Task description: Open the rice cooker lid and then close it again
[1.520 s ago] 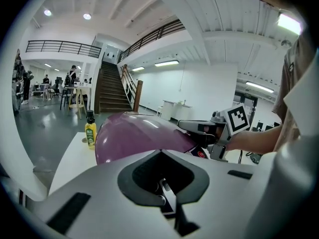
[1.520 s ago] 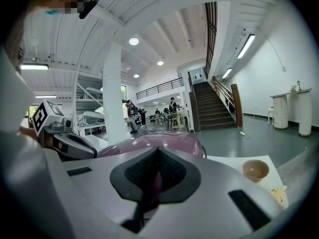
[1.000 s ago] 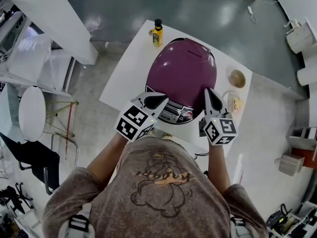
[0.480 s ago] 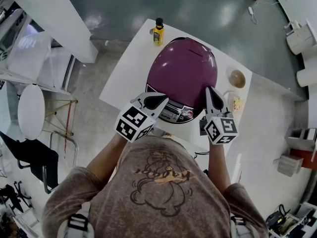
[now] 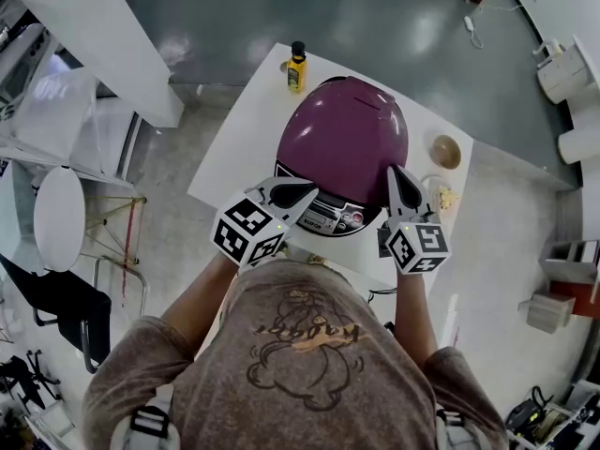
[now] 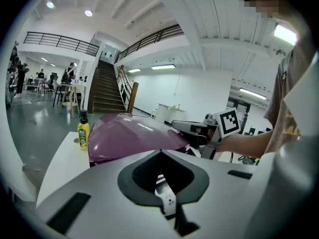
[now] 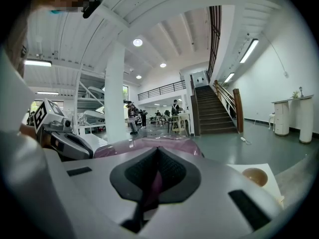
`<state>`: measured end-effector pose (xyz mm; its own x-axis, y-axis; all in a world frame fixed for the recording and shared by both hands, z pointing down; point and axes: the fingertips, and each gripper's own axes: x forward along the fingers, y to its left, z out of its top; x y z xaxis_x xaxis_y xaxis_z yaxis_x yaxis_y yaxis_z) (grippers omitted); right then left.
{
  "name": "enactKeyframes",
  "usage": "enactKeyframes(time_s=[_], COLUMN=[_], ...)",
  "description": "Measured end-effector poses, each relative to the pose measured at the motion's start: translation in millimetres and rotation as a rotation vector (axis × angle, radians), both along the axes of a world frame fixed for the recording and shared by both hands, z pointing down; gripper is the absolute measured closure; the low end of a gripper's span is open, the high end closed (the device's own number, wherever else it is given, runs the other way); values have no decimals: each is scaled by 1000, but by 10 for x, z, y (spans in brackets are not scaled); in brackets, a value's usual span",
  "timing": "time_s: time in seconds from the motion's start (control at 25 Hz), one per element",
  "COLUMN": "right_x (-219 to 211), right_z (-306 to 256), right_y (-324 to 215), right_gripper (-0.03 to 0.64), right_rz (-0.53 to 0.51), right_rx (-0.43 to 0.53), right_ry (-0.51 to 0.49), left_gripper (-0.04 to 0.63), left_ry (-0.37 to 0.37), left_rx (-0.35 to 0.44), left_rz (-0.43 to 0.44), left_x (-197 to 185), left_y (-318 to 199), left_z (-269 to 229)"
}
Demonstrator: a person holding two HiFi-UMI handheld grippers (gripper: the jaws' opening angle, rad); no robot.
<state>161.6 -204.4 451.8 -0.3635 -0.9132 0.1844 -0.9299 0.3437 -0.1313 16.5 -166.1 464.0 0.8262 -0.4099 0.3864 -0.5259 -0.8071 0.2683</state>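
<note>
A purple rice cooker [image 5: 347,139] stands on a white table [image 5: 239,153] with its lid down and its control panel [image 5: 328,216] facing me. My left gripper [image 5: 312,187] is shut and empty, its tip right at the panel's left end at the cooker's front. The right gripper [image 5: 394,172] is shut too, its tip against the lid's front right side. In the left gripper view the purple lid [image 6: 129,136] fills the middle, and the right gripper [image 6: 174,126] reaches in from the right. The right gripper view shows the lid [image 7: 149,144] just beyond the closed jaws.
A yellow bottle [image 5: 296,67] stands at the table's far edge behind the cooker. A small brown bowl [image 5: 446,151] and a plate with food [image 5: 442,193] sit to the cooker's right. A round white table [image 5: 58,218] and a black chair stand on the floor at the left.
The left gripper has tilted a little, its marker cube shifting slightly left. The right gripper and the lid stay as they were.
</note>
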Motion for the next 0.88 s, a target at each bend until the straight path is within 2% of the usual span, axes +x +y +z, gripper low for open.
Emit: enactKeyframes(time_s=[0.2,0.6,0.88], right_x=[2,-1,41], right_z=[-213,-431,-686], right_y=[-24,-74,-158], right_gripper=[615,615,615], right_rz=[-28,-96,-115], right_rx=[56,53,85], right_ry=[24,44,66], left_gripper=[575,574,574], left_ry=[52,52,58], left_rx=[17,28,38], left_rz=[2,49,71], left_x=[52,192,285], left_y=[-2,-20,-47], left_z=[-158,-192,-235])
